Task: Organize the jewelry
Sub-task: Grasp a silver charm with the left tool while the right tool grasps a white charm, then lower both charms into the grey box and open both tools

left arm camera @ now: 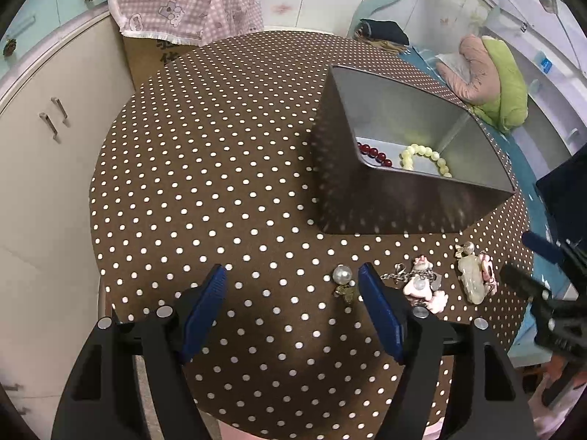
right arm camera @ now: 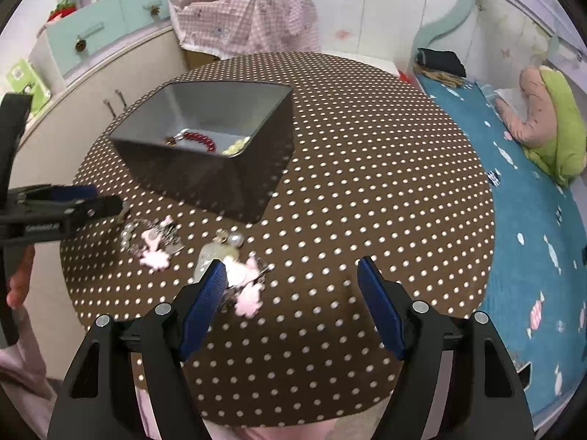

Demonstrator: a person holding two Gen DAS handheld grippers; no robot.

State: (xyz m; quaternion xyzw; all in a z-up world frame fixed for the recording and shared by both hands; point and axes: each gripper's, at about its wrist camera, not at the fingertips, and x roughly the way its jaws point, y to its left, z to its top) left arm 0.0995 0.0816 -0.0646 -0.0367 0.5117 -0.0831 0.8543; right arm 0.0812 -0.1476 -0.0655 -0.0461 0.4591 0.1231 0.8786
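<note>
A grey metal box (left arm camera: 411, 205) (right arm camera: 205, 187) stands on the round dotted table (left arm camera: 205, 168) (right arm camera: 367, 183). It holds a red bead bracelet (left arm camera: 374, 154) (right arm camera: 200, 138) and a pale yellow bead bracelet (left arm camera: 425, 159) (right arm camera: 234, 146). Loose on the table lie a pearl charm (left arm camera: 342, 275) (right arm camera: 236, 239), a pink charm on a chain (left arm camera: 422, 282) (right arm camera: 156, 245) and a pale jade pendant with pink charm (left arm camera: 471, 275) (right arm camera: 249, 293). My left gripper (left arm camera: 291, 311) is open and empty, the pearl charm by its right finger. My right gripper (right arm camera: 291, 308) is open and empty, the jade pendant by its left finger.
A white cabinet (left arm camera: 47, 139) stands left of the table, with a pink checked cloth (left arm camera: 187, 0) over a box behind. A bed with a teal sheet (right arm camera: 524, 227) and a pink-green cushion (right arm camera: 543, 121) lies to the right.
</note>
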